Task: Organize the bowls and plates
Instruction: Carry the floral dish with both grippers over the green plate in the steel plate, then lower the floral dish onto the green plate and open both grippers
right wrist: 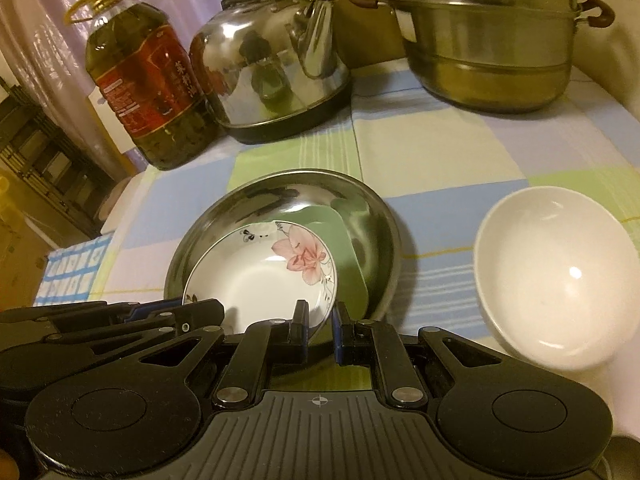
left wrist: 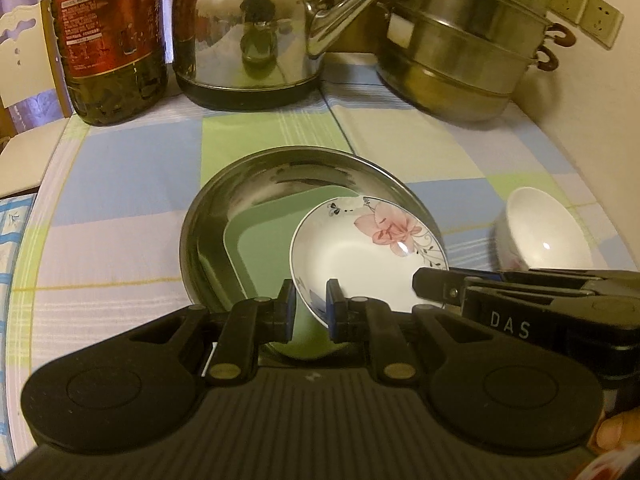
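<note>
Together, both tools point(left wrist: 311, 306) point(right wrist: 320, 322) on floral plate point(left wrist: 360, 256).

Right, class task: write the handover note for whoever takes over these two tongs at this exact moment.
Left tongs: shut on the near rim of the flowered plate.
Right tongs: shut on the same rim, beside the left.
Flowered plate: tilted, over the green square plate, which lies in the steel basin.
White bowl: apart on the cloth, right of the basin, untouched.
Done: green square plate nested in the basin.
Left: settle the flowered plate onto it, then probably add the bowl.
</note>
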